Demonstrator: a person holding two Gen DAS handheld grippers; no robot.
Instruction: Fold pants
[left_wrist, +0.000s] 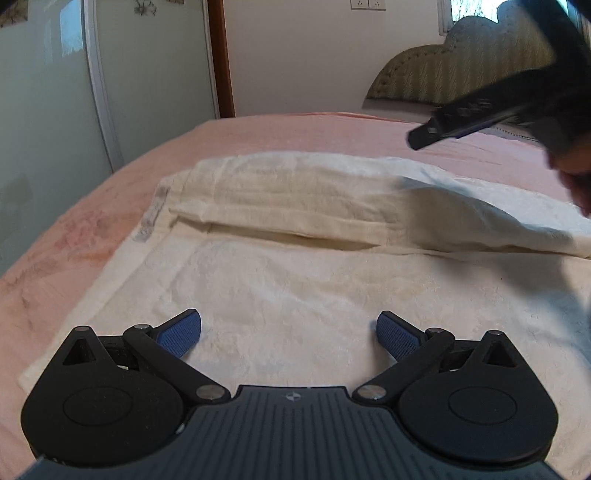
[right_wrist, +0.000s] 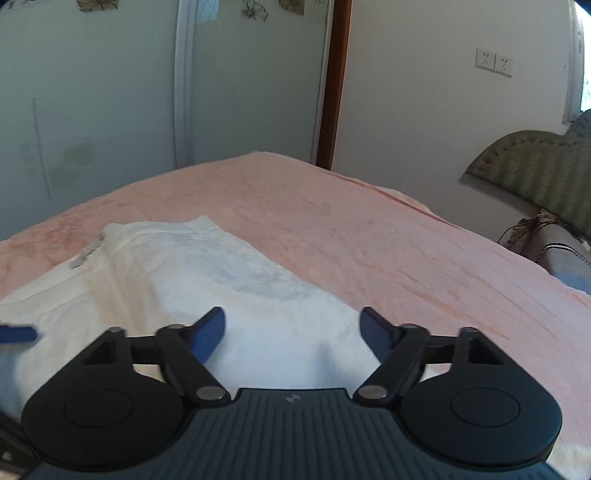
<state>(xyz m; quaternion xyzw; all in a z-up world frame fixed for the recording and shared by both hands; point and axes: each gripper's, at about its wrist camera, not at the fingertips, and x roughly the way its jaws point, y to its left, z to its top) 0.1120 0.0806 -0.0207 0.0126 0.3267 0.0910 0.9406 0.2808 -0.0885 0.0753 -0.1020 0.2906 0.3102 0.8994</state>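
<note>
Cream pants (left_wrist: 295, 229) lie on a pink bedspread (left_wrist: 295, 136), one part folded lengthwise over the other along the far side. Frosted wardrobe doors (right_wrist: 110, 92) and a quilted headboard (right_wrist: 535, 170) stand beyond. The left gripper (left_wrist: 289, 334) and right gripper (right_wrist: 292, 332) hover over the fabric, jaws apart, gripping nothing.

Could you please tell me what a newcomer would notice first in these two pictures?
The cream pants spread across the pink bed cover, with one part folded over along the far side. The left gripper hangs open just above the fabric, and the right gripper, also open, is over the folded part, holding nothing.
</note>
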